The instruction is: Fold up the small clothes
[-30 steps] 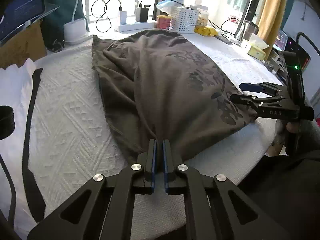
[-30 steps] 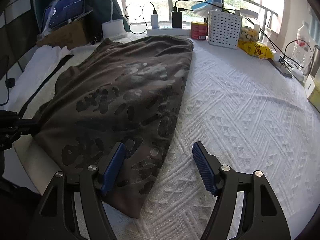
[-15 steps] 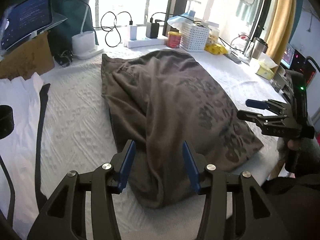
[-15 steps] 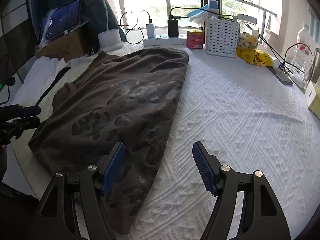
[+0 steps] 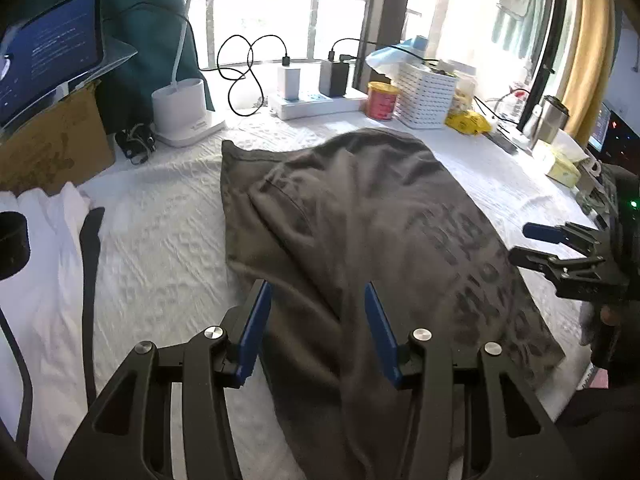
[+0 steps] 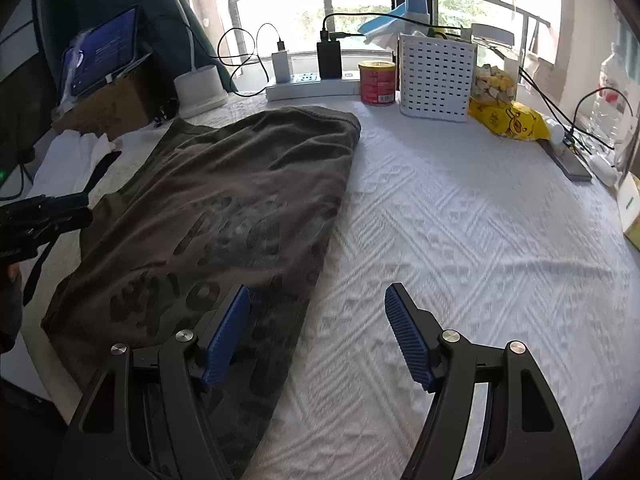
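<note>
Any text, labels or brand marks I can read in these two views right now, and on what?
None legible.
Dark print on the brown-grey folded shirt: blurred, unreadable.
Lit tablet screen: text lines too small.
Red round tin: label too small.
Yellow snack bag: only a cartoon figure shows.

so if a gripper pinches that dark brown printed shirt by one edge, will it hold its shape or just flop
Probably flop: the dark brown printed shirt already lies in soft wrinkles and folds on the white textured tablecloth, so it would likely drape and unfold. It looks thin, so probably light. The cloth's raised weave may drag at it if pushed, bunching it rather than letting it slide.
</note>
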`<action>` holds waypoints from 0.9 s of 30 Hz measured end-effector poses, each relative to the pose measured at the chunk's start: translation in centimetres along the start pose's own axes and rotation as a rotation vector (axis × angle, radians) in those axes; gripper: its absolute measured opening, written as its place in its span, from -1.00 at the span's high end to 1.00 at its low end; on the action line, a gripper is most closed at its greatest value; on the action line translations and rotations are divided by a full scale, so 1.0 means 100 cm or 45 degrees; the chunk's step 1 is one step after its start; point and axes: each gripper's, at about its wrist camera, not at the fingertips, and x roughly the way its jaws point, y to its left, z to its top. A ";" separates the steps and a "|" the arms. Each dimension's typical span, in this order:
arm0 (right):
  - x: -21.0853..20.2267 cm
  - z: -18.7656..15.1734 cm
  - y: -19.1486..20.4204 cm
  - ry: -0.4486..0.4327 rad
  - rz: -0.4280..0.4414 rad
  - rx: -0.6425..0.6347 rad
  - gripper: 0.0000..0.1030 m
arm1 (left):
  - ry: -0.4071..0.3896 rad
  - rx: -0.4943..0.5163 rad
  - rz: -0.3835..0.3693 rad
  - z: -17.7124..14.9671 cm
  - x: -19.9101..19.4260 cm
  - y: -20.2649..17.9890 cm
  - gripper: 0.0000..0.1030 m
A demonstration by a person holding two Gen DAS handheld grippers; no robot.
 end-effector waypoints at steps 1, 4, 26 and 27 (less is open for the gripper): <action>0.003 0.003 -0.001 0.002 0.000 0.001 -0.43 | 0.000 -0.002 0.003 0.003 0.003 0.002 0.06; 0.010 0.010 -0.003 0.007 -0.001 0.002 -0.43 | 0.000 0.000 0.008 0.013 0.014 0.007 0.06; 0.047 0.036 -0.015 0.051 -0.008 0.019 -0.43 | 0.084 0.069 -0.018 0.062 0.094 0.027 0.72; 0.048 0.036 -0.015 0.054 -0.010 0.020 -0.43 | 0.076 0.079 -0.013 0.062 0.093 0.026 0.86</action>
